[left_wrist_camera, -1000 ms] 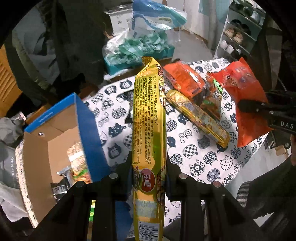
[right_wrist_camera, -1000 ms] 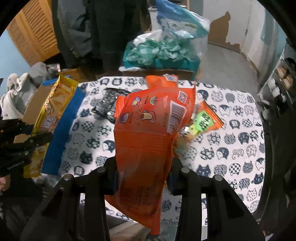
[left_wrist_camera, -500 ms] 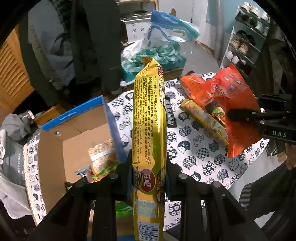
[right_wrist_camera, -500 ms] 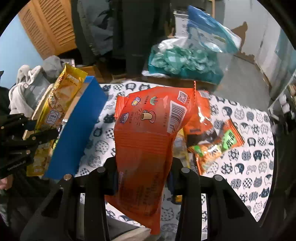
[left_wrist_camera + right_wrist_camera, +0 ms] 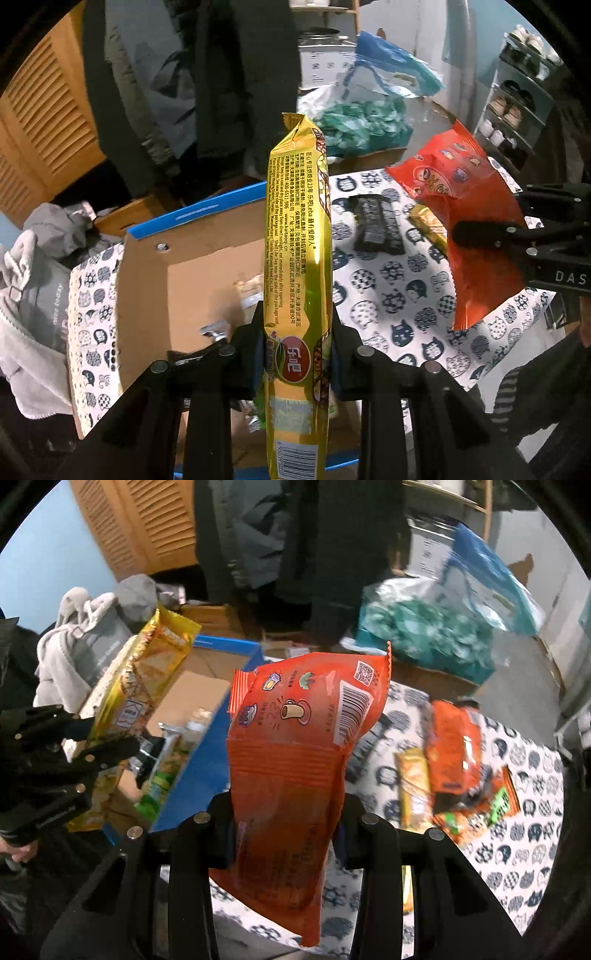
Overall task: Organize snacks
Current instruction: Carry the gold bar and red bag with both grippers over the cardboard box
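Note:
My left gripper (image 5: 295,339) is shut on a long gold snack pack (image 5: 295,251), which stands up over the open cardboard box (image 5: 147,288) with blue outer walls. My right gripper (image 5: 286,812) is shut on an orange snack bag (image 5: 295,746), held above the table beside the box's blue wall (image 5: 207,760). In the right wrist view the left gripper (image 5: 103,738) and its gold pack (image 5: 140,686) hang over the box at the left. The left wrist view has the right gripper (image 5: 480,236) with the orange bag (image 5: 465,206) at the right. Several snacks lie inside the box (image 5: 166,768).
The table wears a cat-print cloth (image 5: 399,295). On it lie a dark wrapped pack (image 5: 376,229), a gold bar (image 5: 413,786) and orange packets (image 5: 454,749). Grey clothing (image 5: 33,280) is heaped left of the box. Behind stand hanging coats, bagged teal items (image 5: 424,635) and a shoe rack (image 5: 517,110).
Both grippers have carried their packs leftward. The gold pack now hangs over the box's inside, and the orange bag has come up next to the box's blue wall.

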Demonstrator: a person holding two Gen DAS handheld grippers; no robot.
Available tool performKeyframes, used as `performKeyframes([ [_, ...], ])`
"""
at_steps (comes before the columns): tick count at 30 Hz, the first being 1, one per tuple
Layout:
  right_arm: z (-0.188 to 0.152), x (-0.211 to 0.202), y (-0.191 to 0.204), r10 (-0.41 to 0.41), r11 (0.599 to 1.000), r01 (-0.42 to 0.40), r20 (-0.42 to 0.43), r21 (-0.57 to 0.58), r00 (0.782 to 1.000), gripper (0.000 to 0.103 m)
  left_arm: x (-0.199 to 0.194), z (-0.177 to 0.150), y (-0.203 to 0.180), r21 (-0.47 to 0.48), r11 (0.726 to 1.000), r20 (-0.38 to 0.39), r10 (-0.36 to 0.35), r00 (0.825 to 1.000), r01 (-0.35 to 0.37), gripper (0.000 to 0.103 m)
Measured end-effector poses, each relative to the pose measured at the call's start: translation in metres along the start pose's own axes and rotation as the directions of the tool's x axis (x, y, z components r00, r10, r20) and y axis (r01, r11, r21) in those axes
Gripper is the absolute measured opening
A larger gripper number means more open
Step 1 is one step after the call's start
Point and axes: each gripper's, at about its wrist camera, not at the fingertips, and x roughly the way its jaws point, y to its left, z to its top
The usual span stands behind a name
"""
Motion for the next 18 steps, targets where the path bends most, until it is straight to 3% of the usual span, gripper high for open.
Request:
performKeyframes([
  [18, 0.044, 0.056, 0.087, 0.055, 0.990, -0.063, -0.071, -0.124, 0.996, 0.038, 0.019, -0.026, 0.079, -0.123, 0.991, -0.035, 0.040, 0.999, -0.044, 0.028],
])
